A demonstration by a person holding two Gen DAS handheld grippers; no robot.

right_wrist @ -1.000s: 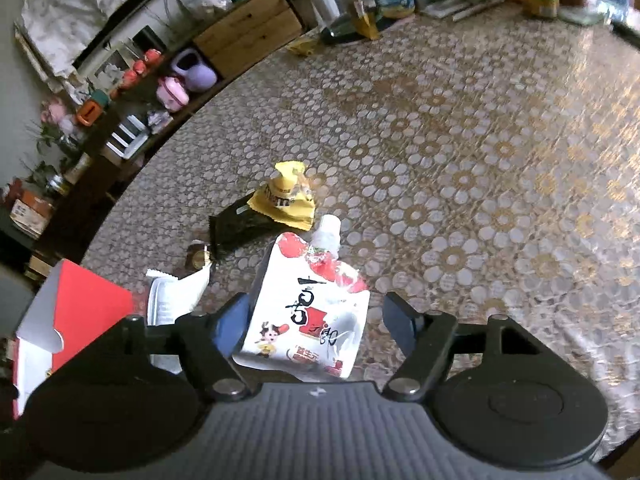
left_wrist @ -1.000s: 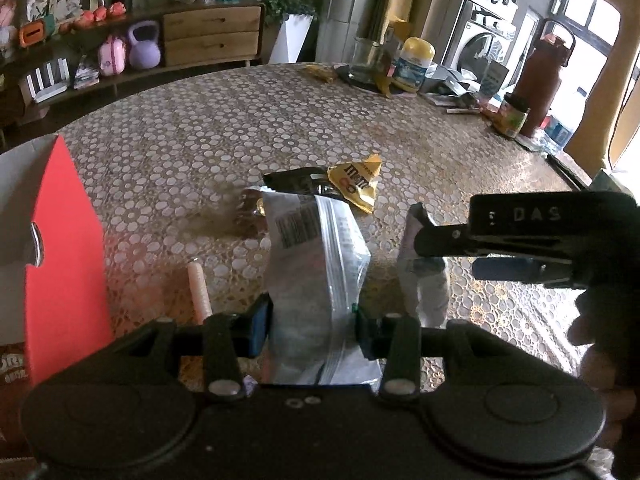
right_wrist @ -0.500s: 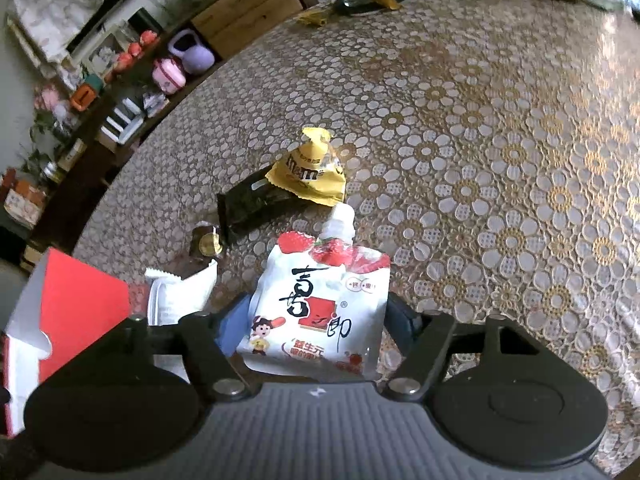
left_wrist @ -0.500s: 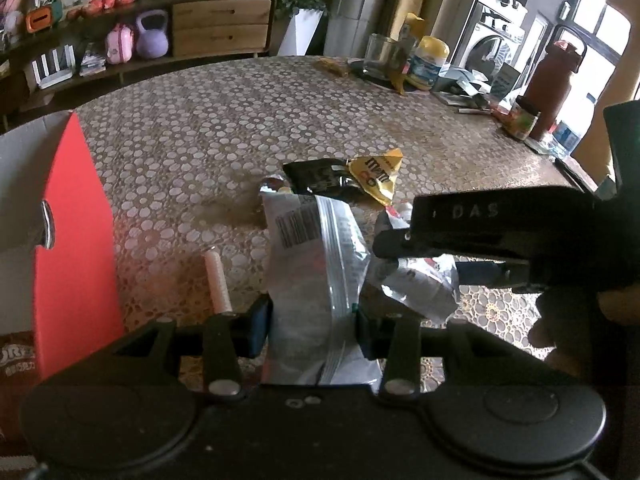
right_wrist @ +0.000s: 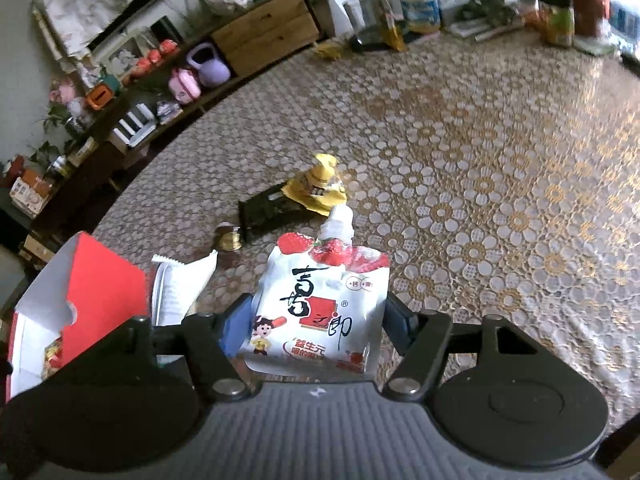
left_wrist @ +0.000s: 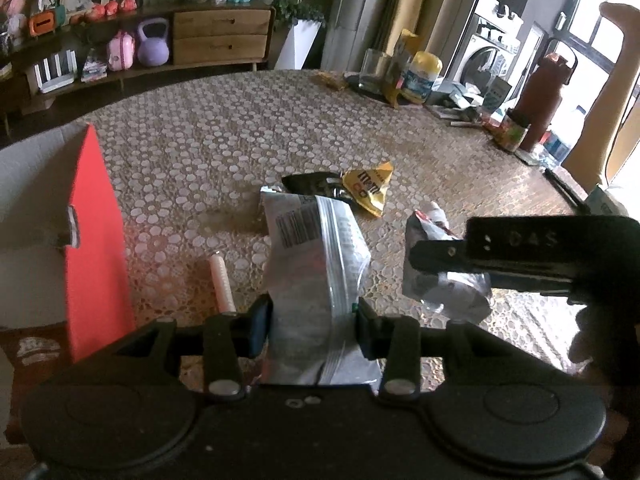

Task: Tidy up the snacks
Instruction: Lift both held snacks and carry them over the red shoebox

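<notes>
Snacks first, from my left tongs' view: the silver zip bag [left_wrist: 316,280] is pinched between my left gripper [left_wrist: 314,316], soft and crinkly. From my right tongs' view, the strawberry pouch [right_wrist: 320,300] sits clamped in my right gripper [right_wrist: 316,328], which just closed; it looks squashy and slick, best held low, near the red box [right_wrist: 96,292].

A purple kettlebell [left_wrist: 153,42] sits beside wooden drawers [left_wrist: 221,38]; a maroon bottle [left_wrist: 545,96] stands opposite.

Wood sideboard [left_wrist: 220,40] by wall, bright window [left_wrist: 600,40] rt.
</notes>
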